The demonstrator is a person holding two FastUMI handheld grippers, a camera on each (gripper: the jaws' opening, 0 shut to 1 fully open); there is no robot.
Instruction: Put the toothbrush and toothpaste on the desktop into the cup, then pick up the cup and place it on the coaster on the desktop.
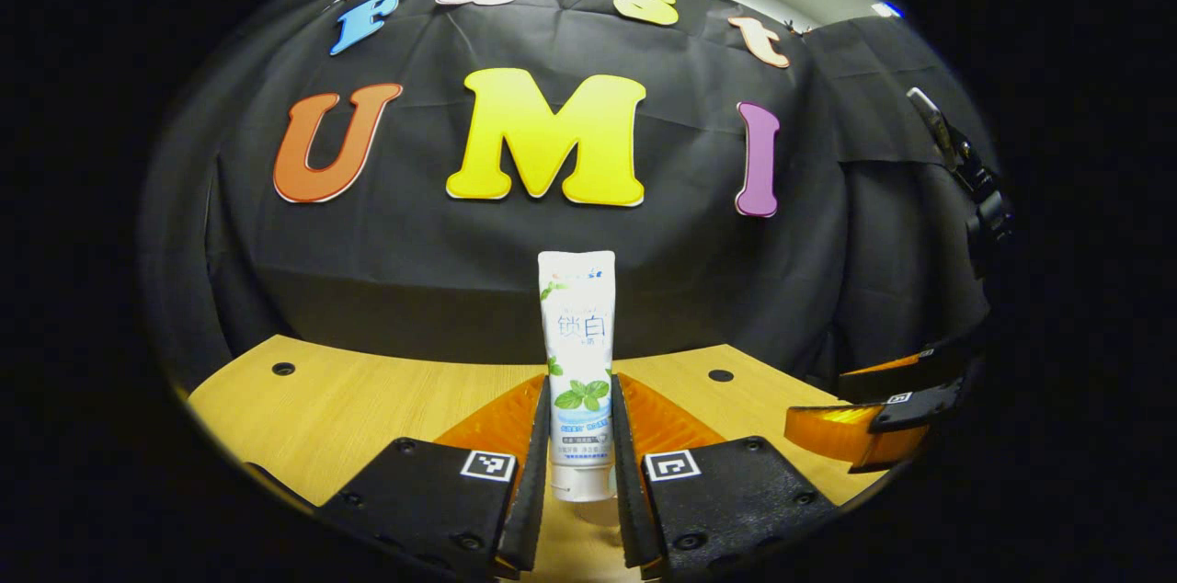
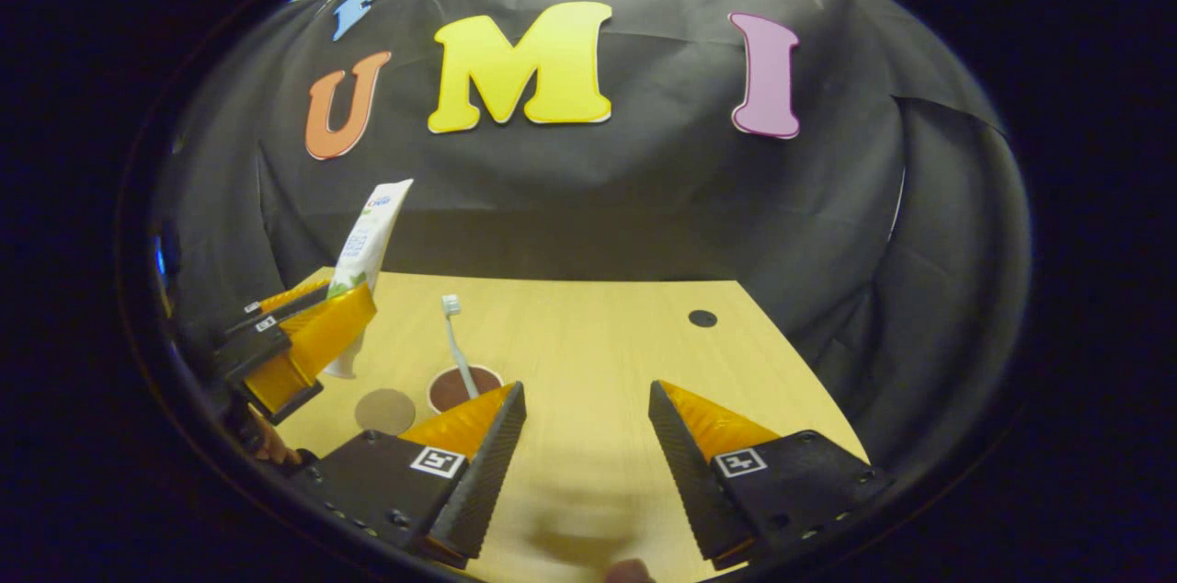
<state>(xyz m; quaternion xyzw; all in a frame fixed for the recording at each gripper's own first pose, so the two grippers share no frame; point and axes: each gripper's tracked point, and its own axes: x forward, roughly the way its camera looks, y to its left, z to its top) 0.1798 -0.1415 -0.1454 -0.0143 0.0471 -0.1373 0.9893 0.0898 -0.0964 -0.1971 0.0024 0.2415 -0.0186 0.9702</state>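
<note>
My left gripper (image 1: 577, 436) is shut on a white toothpaste tube (image 1: 577, 353), held upright with its cap down above the wooden desktop (image 1: 368, 408). In the right gripper view the same tube (image 2: 368, 238) stands tilted in the left gripper (image 2: 308, 335) at the left, above and left of the cup. The brown cup (image 2: 464, 388) stands on the desk with a white toothbrush (image 2: 454, 339) in it, head up. A round grey coaster (image 2: 385, 410) lies just left of the cup. My right gripper (image 2: 584, 436) is open and holds nothing, to the right of the cup.
The wooden desktop (image 2: 588, 353) has small dark holes (image 2: 702, 318) near its back corners. Black cloth hangs right behind its far edge. In the left gripper view the right gripper (image 1: 874, 417) shows at the right edge of the desk.
</note>
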